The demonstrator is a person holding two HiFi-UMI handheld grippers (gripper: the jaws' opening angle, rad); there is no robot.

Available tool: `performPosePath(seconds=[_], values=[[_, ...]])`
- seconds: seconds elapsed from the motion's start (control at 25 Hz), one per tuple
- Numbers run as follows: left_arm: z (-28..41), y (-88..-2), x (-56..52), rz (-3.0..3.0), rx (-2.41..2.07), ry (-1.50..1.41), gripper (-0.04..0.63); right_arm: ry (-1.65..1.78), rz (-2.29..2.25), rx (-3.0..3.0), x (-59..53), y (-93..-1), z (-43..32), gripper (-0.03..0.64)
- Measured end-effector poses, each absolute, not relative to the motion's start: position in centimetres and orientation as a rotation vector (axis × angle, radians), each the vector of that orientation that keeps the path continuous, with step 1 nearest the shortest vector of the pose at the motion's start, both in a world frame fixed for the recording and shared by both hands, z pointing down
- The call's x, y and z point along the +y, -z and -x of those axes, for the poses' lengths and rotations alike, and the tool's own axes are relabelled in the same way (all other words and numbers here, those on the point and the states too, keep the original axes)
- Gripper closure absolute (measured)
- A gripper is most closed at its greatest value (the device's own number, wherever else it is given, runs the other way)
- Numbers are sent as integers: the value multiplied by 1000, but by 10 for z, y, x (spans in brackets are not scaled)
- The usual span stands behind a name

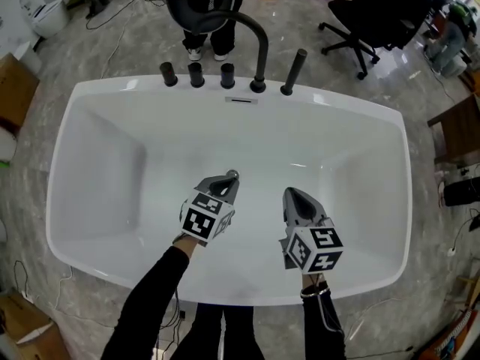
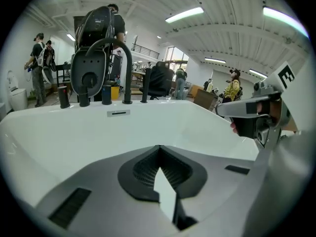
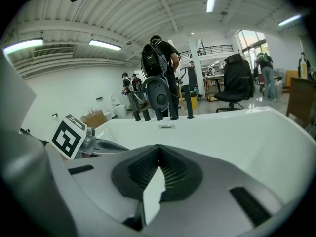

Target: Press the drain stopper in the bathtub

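The white bathtub (image 1: 112, 163) fills the head view. On its floor near the middle sits the small round chrome drain stopper (image 1: 233, 175). My left gripper (image 1: 227, 180) is shut with nothing in it, its tips right at the stopper's near edge; whether they touch it I cannot tell. In the left gripper view the shut left gripper (image 2: 159, 148) hides the stopper. To the right, my right gripper (image 1: 289, 193) hangs over the tub floor, shut and holding nothing. The right gripper (image 3: 158, 147) points toward the tub's far wall.
On the far rim stand a black arched faucet spout (image 1: 259, 40), three short black knobs (image 1: 196, 74) and a black hand shower (image 1: 294, 71), with an overflow slot (image 1: 241, 100) below them. A person (image 1: 206, 21) stands behind the tub. An office chair (image 1: 371, 17) is at the back right.
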State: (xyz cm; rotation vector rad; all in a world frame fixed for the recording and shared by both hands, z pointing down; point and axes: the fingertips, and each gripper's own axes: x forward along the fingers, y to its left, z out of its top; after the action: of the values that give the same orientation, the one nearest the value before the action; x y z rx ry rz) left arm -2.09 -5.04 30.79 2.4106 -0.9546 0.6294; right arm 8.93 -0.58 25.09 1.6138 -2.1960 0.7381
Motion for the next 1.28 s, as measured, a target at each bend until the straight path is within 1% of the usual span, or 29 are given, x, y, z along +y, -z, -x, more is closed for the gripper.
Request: performPosePath(seconds=[0.6,0.84,1.28], values=[[35,-184,-4,-2490,-1054,-520,595,-671,-1637,-2264,38,-164,-74,615],[42,-152,22,-2498,-1073,-481,595,-635,-1642,-2286,62,-135,-75,615],[46,-109,52,-2539,-1097,-457,595,-630,-1669,-2293,97,-108,-80,615]])
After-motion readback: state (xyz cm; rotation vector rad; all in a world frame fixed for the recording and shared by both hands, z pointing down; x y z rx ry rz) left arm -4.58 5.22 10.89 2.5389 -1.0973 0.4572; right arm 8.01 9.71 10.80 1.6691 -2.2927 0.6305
